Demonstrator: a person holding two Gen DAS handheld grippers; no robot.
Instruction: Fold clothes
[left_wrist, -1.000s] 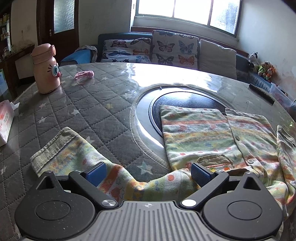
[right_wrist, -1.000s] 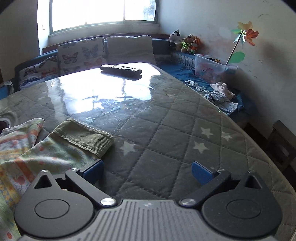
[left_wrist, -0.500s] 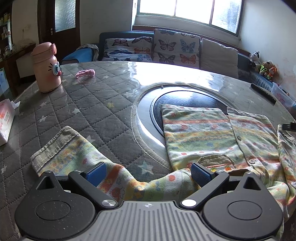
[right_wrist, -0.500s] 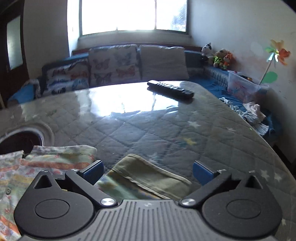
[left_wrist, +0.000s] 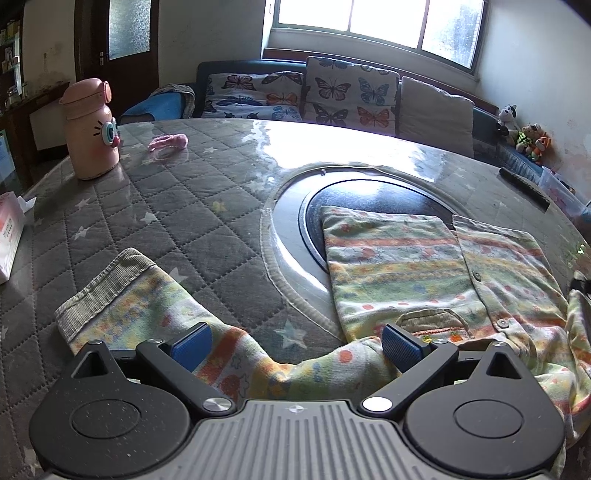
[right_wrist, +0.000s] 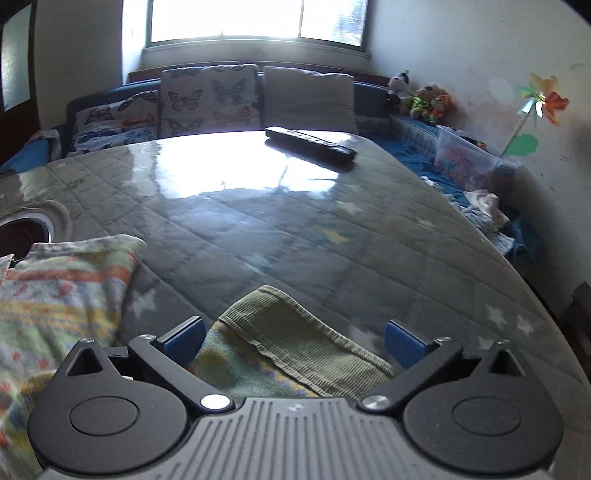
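Both pairs of fingers stand wide apart, gripping nothing. Between my left gripper (left_wrist: 295, 341) pads runs one sleeve (left_wrist: 155, 314) of the patterned shirt (left_wrist: 424, 273); the other sleeve's ribbed cuff (right_wrist: 295, 332) lies between my right gripper (right_wrist: 293, 338) pads. Farther off, the shirt's body spreads flat across the quilted table (left_wrist: 177, 206).

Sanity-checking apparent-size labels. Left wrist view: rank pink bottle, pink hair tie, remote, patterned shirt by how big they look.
1. patterned shirt, by far the largest; it is also nearest the camera.
2. pink bottle.
3. remote and pink hair tie: both look small and far off, too alike to rank.
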